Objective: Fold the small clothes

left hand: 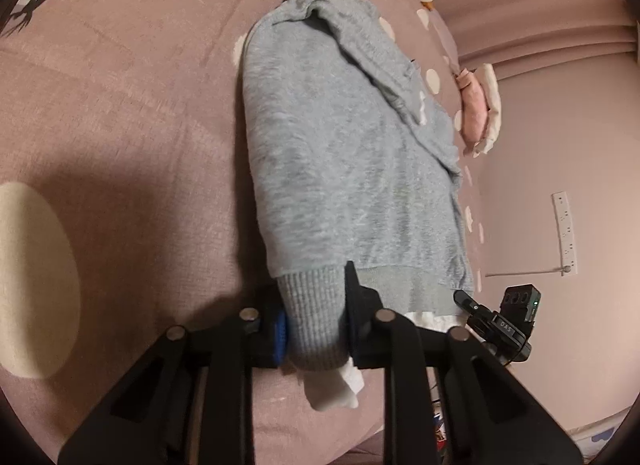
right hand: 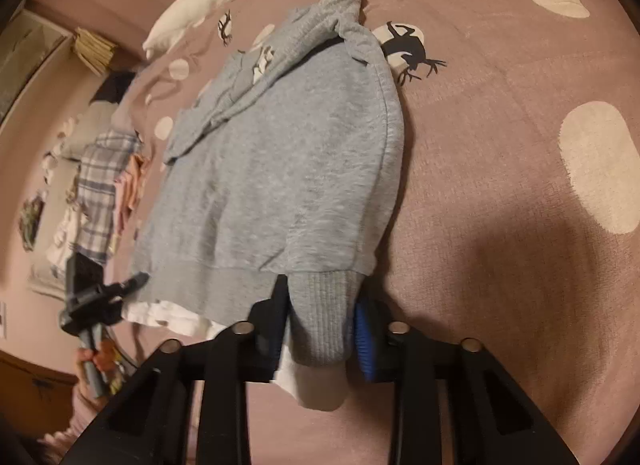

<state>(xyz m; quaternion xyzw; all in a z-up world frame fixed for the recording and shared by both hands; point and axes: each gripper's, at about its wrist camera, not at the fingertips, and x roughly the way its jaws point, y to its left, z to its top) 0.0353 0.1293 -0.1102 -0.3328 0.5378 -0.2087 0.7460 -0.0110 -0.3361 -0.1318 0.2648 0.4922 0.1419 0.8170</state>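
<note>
Grey sweatshirt [left hand: 340,169] lies flat on the mauve bedspread [left hand: 120,125], sleeves folded in over the body, hood end pointing away toward the far edge. Left gripper [left hand: 316,325] clamps the ribbed hem at one near corner — jaws narrow, cloth bunched between the blue pads, a white inner layer [left hand: 340,385] hanging out below. Right gripper [right hand: 320,325] clamps the ribbed hem at the other near corner, same narrow bite, white lining [right hand: 160,315] showing under the hem. Each gripper shows in the other's view beside the hem. Plaid clothes pile [right hand: 102,189] sits off the bedspread's left edge; a pink plush [left hand: 476,109] near its right edge.
</note>
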